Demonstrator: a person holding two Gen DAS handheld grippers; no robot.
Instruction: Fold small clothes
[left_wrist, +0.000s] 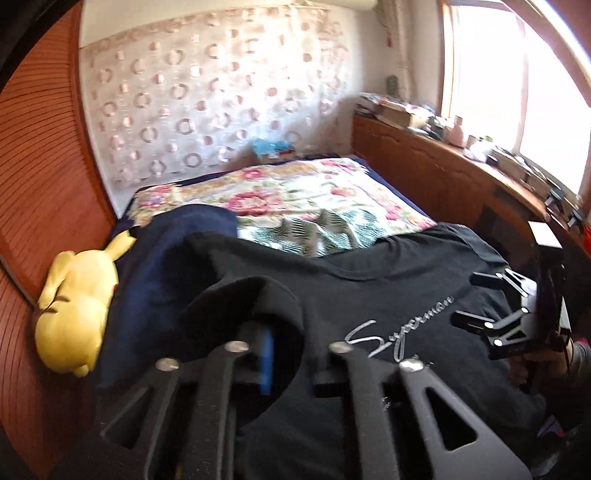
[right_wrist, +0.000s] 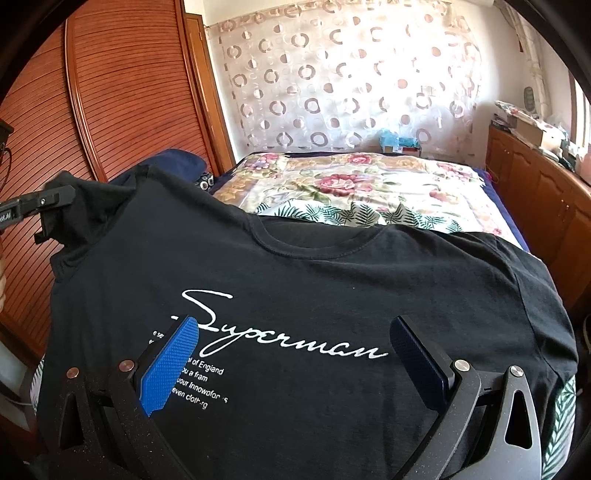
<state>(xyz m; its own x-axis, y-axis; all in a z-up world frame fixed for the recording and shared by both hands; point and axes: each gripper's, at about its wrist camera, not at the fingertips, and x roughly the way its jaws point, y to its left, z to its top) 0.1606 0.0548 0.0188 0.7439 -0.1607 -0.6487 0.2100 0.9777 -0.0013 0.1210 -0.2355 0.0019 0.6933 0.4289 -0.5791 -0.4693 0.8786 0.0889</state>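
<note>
Shirt (right_wrist: 314, 288) is the thing to fold here: a black T-shirt with white "Superman" writing, spread face up across the near end of the bed (right_wrist: 406, 192), its neck toward the flowery blanket (left_wrist: 295, 192). The left gripper (left_wrist: 273, 354) has the shirt's left sleeve (right_wrist: 92, 206) draped over its fingers, lifted up off the bed at the shirt's left edge. From these views I cannot tell if the pads are really pinching the cloth or if it just hangs on them. The right gripper (right_wrist: 295, 365) hangs over the middle of the shirt, just above the writing, with its blue pads (right_wrist: 170, 365) wide apart and nothing in them. A yellow plush toy (left_wrist: 74, 306) lies by the left edge of the bed, close to a dark blue cloth (left_wrist: 162, 266). I think the step now is to bring the left sleeve in over the chest. To do it well, the left gripper should have a firm pinch first, then carry the sleeve flat across so the side fold comes out straight. The right gripper could press the middle down so the shirt does not slide.
</note>
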